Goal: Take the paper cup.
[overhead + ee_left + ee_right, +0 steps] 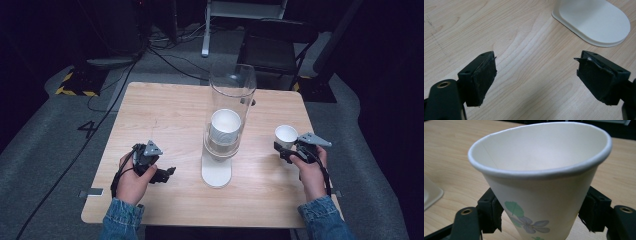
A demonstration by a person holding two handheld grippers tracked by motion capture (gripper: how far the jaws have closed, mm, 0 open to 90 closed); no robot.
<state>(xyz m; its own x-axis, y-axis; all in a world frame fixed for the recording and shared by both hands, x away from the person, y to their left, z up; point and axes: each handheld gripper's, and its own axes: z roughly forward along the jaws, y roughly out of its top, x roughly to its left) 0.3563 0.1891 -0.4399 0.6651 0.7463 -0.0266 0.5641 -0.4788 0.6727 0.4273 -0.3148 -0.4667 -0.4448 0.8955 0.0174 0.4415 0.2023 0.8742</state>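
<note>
A white paper cup (pixel 541 177) with a flower print stands upright between the jaws of my right gripper (pixel 541 217). Both pads touch its lower wall, and its rim looks slightly oval. From the high view, this cup (pixel 286 135) is near the table's right edge, just ahead of the right gripper (pixel 283 151). A clear tube dispenser (pixel 231 95) on a white base (pixel 216 172) holds a stack of cups (pixel 225 127) at the table's middle. My left gripper (pixel 165 174) rests low at the front left, its jaws open over bare wood (pixel 536 72), with the white base (pixel 596 22) ahead of it.
The wooden table (pixel 165 110) sits on a grey floor with cables (pixel 100 130) running along its left. A black chair (pixel 272 45) stands behind the far edge. The dispenser base's corner (pixel 430 195) lies left of the held cup.
</note>
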